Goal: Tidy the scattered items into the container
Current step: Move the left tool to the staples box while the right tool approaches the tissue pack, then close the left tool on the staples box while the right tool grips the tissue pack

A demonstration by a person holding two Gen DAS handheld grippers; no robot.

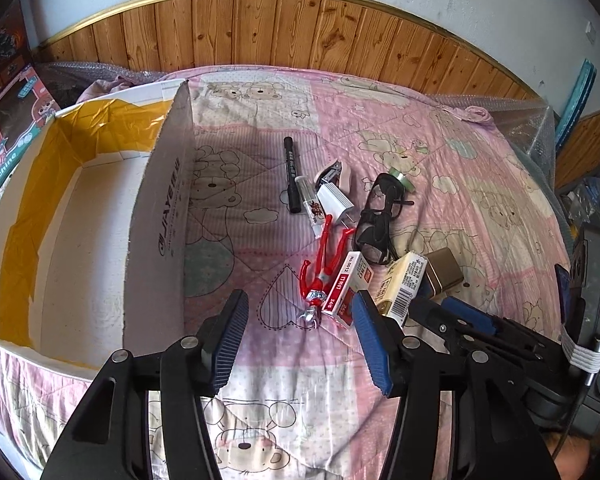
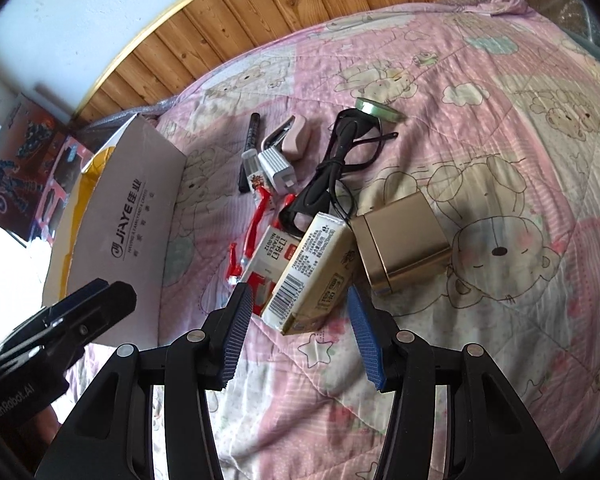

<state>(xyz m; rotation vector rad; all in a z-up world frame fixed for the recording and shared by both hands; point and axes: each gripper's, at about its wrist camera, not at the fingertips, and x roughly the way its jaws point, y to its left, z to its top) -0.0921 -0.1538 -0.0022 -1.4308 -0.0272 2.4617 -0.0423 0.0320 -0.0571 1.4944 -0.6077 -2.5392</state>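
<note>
A pink bear-print quilt (image 2: pixel 480 128) covered the bed beneath a pine-panelled wall (image 1: pixel 260 28). The cardboard box (image 1: pixel 162 216) read "JiAYE"; the staples box (image 2: pixel 274 254) read "No.0012". Both hand-held grippers, left (image 1: pixel 300 312) and right (image 2: pixel 296 300), hung released; the cream carton (image 2: pixel 312 276) lay between the right one's fingers.

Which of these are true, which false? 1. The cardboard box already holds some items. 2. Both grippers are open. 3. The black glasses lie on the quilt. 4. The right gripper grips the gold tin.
1. False: the cardboard box looks empty inside.
2. True: the left gripper and right gripper both stand open.
3. True: the black glasses lie on the quilt.
4. False: the gold tin lies free, untouched.
</note>
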